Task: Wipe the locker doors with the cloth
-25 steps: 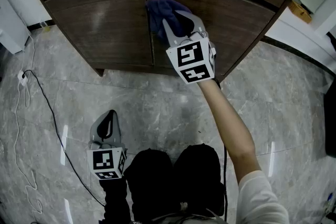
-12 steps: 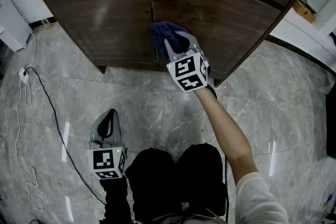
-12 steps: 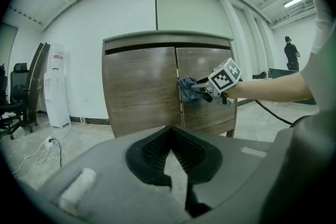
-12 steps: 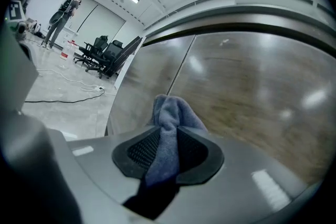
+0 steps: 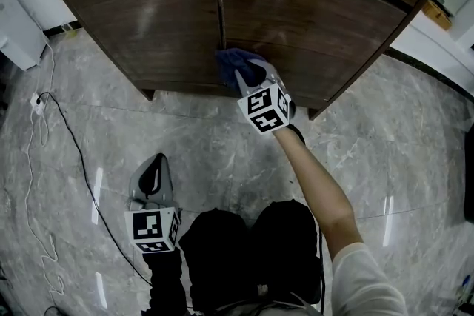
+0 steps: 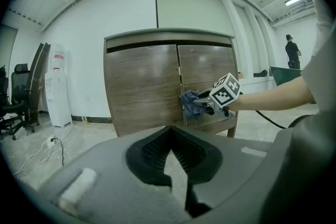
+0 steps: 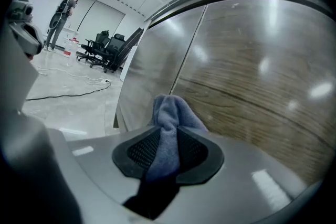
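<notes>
Against the lower part of the locker's (image 5: 148, 18) right door (image 5: 318, 18), just beside the seam between the two doors, the right gripper (image 5: 250, 76) is pressing a blue cloth (image 5: 235, 63). Its jaws are clamping the cloth, which is bunching up between the pads and bulging out past the tips onto the dark wood. A bare forearm (image 5: 315, 174) is reaching out toward the locker behind this gripper. Well back from the locker, in front of its left door (image 5: 141, 26), the left gripper (image 5: 152, 172) is hovering over the grey marble floor (image 5: 385, 137) and pointing at the locker, its jaws drawn together with nothing between them. A black cable (image 5: 68, 152) is trailing across the floor in front of the locker, off its left side. A white water dispenser (image 6: 56, 86) is standing to the left of the locker, against the wall.
</notes>
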Available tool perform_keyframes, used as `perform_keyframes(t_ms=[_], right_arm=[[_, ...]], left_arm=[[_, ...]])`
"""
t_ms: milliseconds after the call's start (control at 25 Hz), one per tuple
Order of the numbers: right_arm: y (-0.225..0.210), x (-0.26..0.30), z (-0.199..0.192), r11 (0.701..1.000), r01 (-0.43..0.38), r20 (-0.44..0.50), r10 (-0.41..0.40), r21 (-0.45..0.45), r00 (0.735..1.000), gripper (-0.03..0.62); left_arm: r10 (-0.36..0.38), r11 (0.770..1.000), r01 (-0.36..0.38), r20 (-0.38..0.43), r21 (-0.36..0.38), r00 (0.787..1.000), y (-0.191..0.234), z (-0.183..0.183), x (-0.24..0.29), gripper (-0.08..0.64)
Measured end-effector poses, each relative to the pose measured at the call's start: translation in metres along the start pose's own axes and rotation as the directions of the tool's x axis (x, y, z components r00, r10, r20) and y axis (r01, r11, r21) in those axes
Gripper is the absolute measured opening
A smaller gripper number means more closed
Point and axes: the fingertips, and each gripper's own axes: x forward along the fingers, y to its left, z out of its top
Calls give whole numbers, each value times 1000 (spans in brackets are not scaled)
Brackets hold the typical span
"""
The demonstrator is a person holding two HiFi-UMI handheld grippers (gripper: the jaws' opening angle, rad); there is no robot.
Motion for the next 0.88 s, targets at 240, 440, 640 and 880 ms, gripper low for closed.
perform_keyframes(t_ms=[240, 440, 640, 880], right_arm=[[11, 11, -23, 1000, -19, -38, 19, 0, 999, 101], [23, 20, -38, 998, -36, -66, 33, -42, 997, 100], [38, 32, -60, 997, -68, -118, 64, -26, 991, 100], [54, 46, -81, 992, -124, -184, 116, -32, 976, 100]], left_arm=[[7, 1000, -7, -6, -6, 1000, 4, -4, 0, 0], [14, 1000, -14, -16, -3, 1000, 7, -7, -4, 0], [27, 1000, -27, -24, 2, 999, 14, -9, -7, 0], [38, 999, -38, -32, 6, 999, 18, -11, -9, 0]])
